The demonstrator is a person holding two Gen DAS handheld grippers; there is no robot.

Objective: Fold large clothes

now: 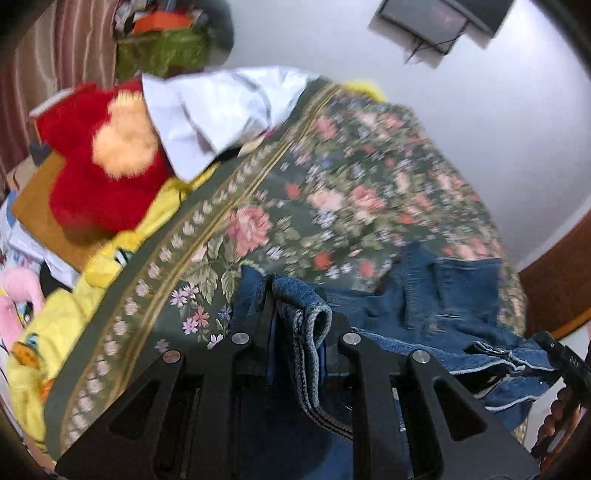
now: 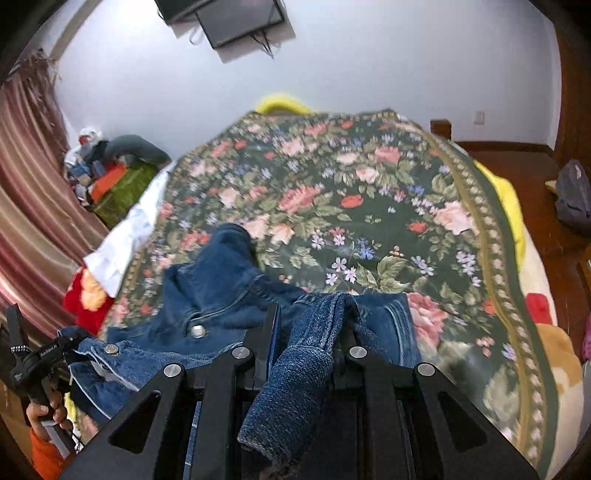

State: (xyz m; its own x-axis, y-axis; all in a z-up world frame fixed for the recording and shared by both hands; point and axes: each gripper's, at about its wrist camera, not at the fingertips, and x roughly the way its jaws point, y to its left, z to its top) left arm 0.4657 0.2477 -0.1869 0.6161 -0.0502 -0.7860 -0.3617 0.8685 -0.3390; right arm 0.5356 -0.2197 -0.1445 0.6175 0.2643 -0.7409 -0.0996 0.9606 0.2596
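A pair of blue denim jeans (image 1: 454, 295) lies crumpled at the near edge of a bed covered by a dark green floral blanket (image 1: 332, 177). My left gripper (image 1: 301, 314) is shut on a folded edge of the jeans, which hangs down between its fingers. My right gripper (image 2: 314, 321) is shut on another thick edge of the jeans (image 2: 214, 280), with denim draped over the near side. The waistband with metal buttons (image 2: 197, 329) lies to the left in the right wrist view. The floral blanket (image 2: 369, 206) spreads beyond.
A white garment (image 1: 221, 110) and a red plush toy (image 1: 99, 162) lie at the bed's left side, over yellow bedding (image 1: 110, 258). Striped curtains (image 2: 33, 206) and a cluttered green box (image 2: 122, 184) stand left. A wall screen (image 2: 236, 18) hangs above. A wooden floor (image 2: 517, 162) lies right.
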